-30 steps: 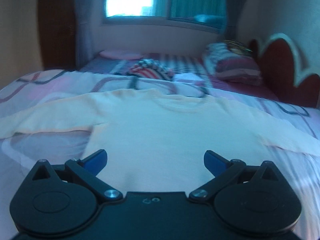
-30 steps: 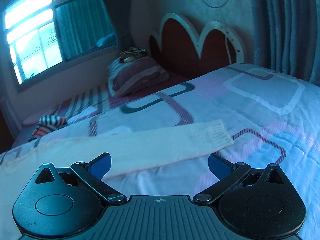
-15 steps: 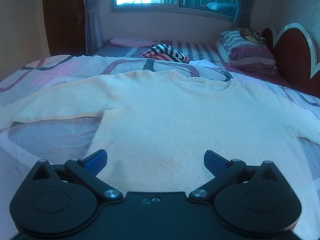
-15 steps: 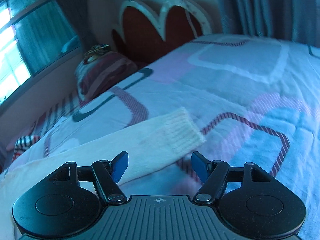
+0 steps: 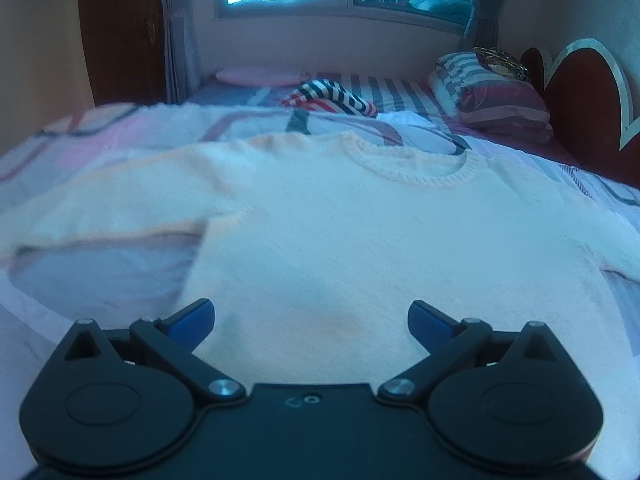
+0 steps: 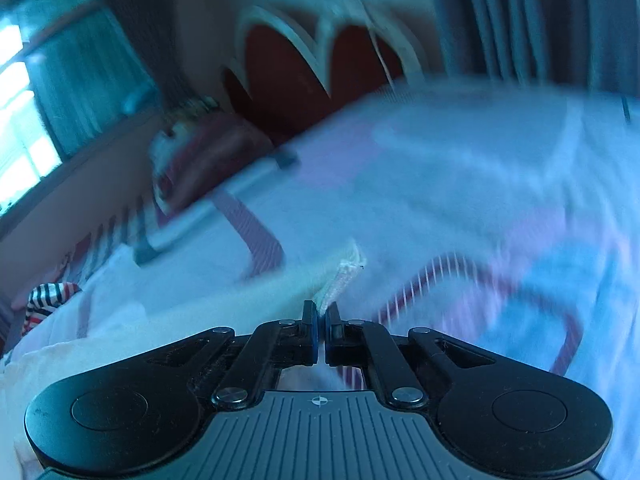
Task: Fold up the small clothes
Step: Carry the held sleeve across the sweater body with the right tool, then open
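Left wrist view has my left gripper (image 5: pixel 311 316) hovering low over the hem end of a cream sweater (image 5: pixel 360 240), jaws spread wide with nothing between the blue pads. The sweater lies flat, front up, across the patterned quilt (image 5: pixel 80 144) covering the bed, its ribbed collar (image 5: pixel 408 160) pointing toward the far edge and one sleeve stretched out toward the left edge. Beyond the collar a striped garment (image 5: pixel 332 98) sits bunched near the far edge, and a striped pillow (image 5: pixel 492 96) rests in the far right corner against the red headboard (image 5: pixel 580 100).

From the right wrist camera, my right gripper (image 6: pixel 322 316) has its jaws pressed together on the ribbed sleeve cuff (image 6: pixel 340 276), which rises out of the pinch, with the rest of the sleeve trailing off to the left over the quilt. This view is smeared with blur, so the bedding pattern around the cuff is hard to read.
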{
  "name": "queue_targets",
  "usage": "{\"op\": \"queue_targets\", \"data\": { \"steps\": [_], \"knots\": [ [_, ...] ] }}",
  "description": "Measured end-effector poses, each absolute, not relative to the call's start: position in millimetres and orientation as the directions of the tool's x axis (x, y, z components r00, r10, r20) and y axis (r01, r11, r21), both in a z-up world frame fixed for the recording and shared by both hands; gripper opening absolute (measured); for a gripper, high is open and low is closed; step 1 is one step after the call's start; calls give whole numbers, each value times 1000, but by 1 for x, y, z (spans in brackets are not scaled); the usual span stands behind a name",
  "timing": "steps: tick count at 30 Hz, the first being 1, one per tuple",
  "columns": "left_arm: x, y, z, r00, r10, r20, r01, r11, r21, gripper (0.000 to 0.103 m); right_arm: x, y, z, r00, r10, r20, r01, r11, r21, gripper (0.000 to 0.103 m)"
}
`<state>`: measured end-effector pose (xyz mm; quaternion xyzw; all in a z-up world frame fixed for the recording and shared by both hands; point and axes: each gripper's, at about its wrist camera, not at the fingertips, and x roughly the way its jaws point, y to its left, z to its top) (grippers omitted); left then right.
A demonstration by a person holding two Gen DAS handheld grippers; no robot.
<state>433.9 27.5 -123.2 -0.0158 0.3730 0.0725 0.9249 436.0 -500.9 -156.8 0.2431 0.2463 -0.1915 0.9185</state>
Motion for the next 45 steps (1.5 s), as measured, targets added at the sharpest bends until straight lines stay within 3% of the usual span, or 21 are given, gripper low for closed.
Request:
{"op": "queue_targets", "data": {
  "steps": [2, 9, 18, 24, 45],
  "knots": [
    [431, 30, -121, 710, 140, -690, -128, 989, 69, 103, 446, -511, -170, 745, -229, -627, 526, 780, 339, 2],
    [427, 46, -131, 657, 183, -732, -62, 980, 190, 103, 459, -482, -148, 781, -219, -585, 467, 827, 314, 2],
    [428, 65, -139, 623, 94, -776, -32, 995, 95, 102, 489, -381, -122, 830, -99, -549, 304, 906, 296, 2],
    [421, 74, -131, 676, 94, -731, -34, 995, 97, 102, 508, -310, -120, 833, 12, -553, 179, 940, 290, 2],
    [404, 151, -121, 702, 46, -711, -129, 990, -64, 102, 533, -39, -152, 770, 300, -564, -210, 953, 220, 2]
  ]
}}
